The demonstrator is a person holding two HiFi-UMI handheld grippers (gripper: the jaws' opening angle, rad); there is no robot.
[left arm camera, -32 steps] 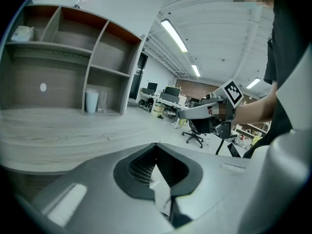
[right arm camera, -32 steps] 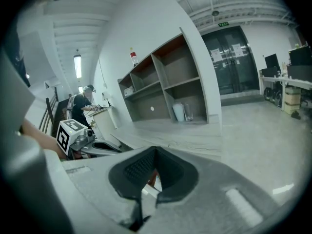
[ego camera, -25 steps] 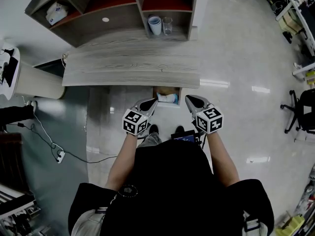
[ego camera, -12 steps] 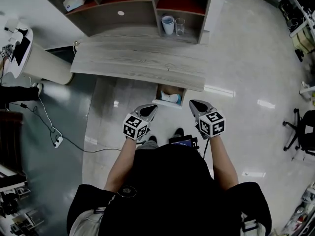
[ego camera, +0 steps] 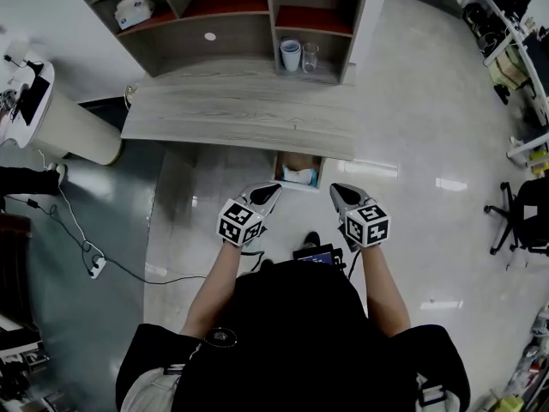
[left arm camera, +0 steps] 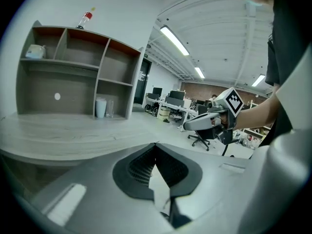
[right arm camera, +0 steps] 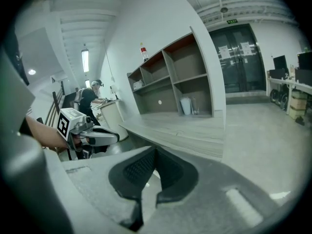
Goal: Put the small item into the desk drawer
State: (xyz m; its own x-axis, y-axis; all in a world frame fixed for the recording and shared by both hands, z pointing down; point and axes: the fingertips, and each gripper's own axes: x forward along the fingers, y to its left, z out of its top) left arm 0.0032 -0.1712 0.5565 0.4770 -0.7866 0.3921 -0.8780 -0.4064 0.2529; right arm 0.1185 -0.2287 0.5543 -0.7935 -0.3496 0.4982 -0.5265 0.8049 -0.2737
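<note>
Under the grey wooden desk (ego camera: pixel 240 114) the drawer (ego camera: pixel 281 177) stands pulled out. A small white and light-blue item (ego camera: pixel 298 176) lies inside it. My left gripper (ego camera: pixel 270 192) hovers just in front of the drawer's left corner, shut and holding nothing. My right gripper (ego camera: pixel 336 191) hangs beside the drawer's right side, also shut and empty. In the left gripper view the jaw tips (left arm camera: pixel 156 144) meet, and the right gripper (left arm camera: pixel 209 122) shows beyond them. In the right gripper view the tips (right arm camera: pixel 155 150) touch, with the left gripper (right arm camera: pixel 95 135) at the left.
A shelf unit (ego camera: pixel 232 24) stands on the desk's back, holding a cup (ego camera: pixel 292 54), a glass (ego camera: pixel 310 56) and a white pack (ego camera: pixel 135 11). A round white table (ego camera: pixel 60 127) and a floor cable with power strip (ego camera: pixel 93 267) lie left. An office chair (ego camera: pixel 523 221) stands right.
The head view has shifted, so the desk sits a little differently in the picture. Both grippers stay shut, side by side, slightly farther back from the drawer.
</note>
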